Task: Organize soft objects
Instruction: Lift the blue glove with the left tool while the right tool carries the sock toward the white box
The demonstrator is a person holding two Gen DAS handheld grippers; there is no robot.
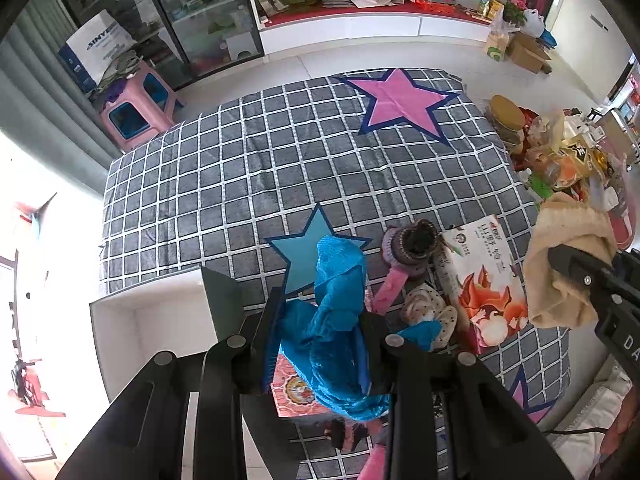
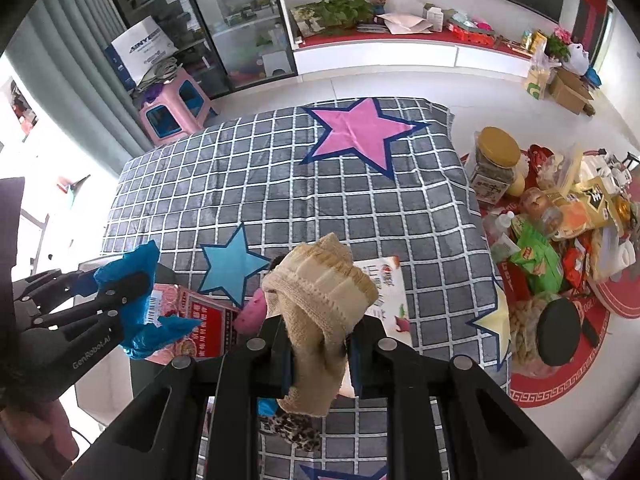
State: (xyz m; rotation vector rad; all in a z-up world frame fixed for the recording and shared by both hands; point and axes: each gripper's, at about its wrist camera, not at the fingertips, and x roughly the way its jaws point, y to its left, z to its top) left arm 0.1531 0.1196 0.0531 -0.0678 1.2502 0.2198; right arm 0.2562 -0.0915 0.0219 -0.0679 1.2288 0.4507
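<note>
My left gripper is shut on a crumpled blue cloth and holds it above the near edge of the checked blanket. It also shows in the right wrist view at the left. My right gripper is shut on a beige knitted sock, held above the blanket; the sock shows at the right of the left wrist view. Below lie a purple knitted hat, a pink soft piece and a spotted cream cloth.
A white box with a fox print and a pink-red printed box lie on the blanket. An open white box stands at its left edge. Jars and snack packets crowd a red mat at the right. A pink stool stands behind.
</note>
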